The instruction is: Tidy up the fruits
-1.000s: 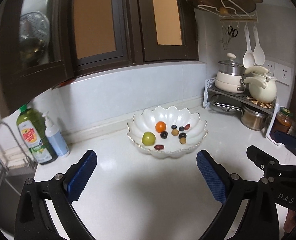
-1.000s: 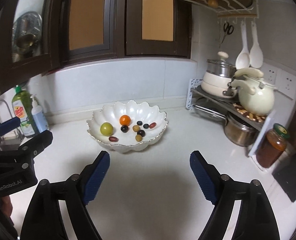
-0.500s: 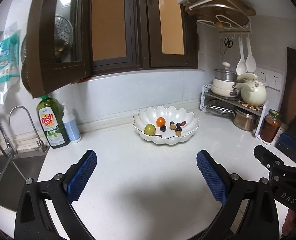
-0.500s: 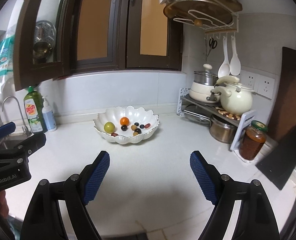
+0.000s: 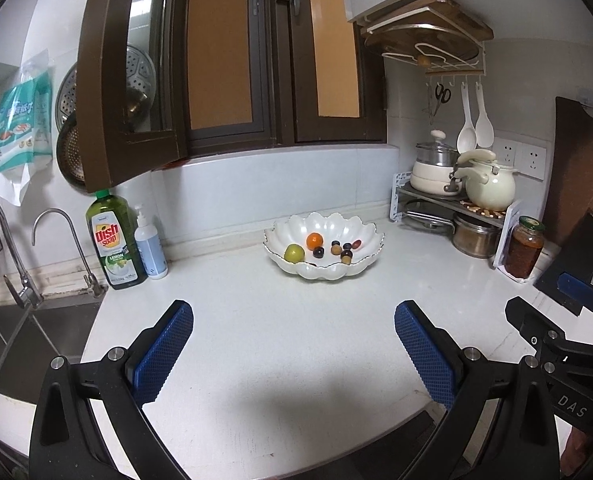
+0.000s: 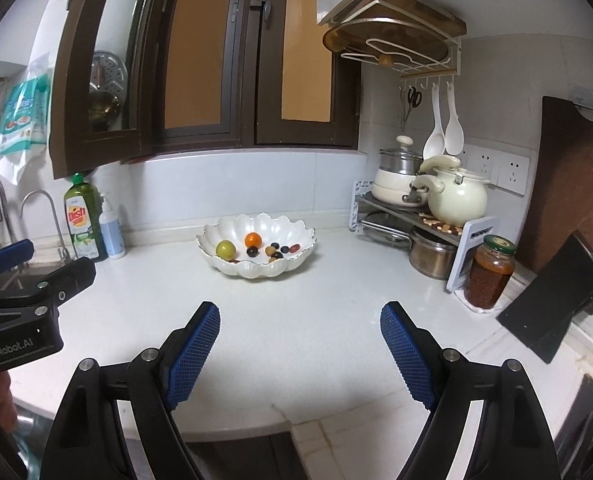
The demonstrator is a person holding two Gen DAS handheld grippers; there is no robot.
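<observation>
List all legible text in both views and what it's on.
"Dish soap", "LEMON": green bottle.
"DAS": right claw body, as seen in the left wrist view.
"GenRobot.AI": left claw body, as seen in the right wrist view.
Hanging packet, pump bottle label: print too blurred to read.

white bowl [image 5: 323, 270], blue cross-hatched claw pads [image 5: 163, 354]

I see dim, even indoor light from above; the glossy white stone tabletop [image 5: 288, 340] carries soft sheen and a faint grey shadow near the lens (no hard glare). Fisheye bending curves the dark brown wooden window frames [image 6: 244, 60], corners vignette black; focus is sharp.
</observation>
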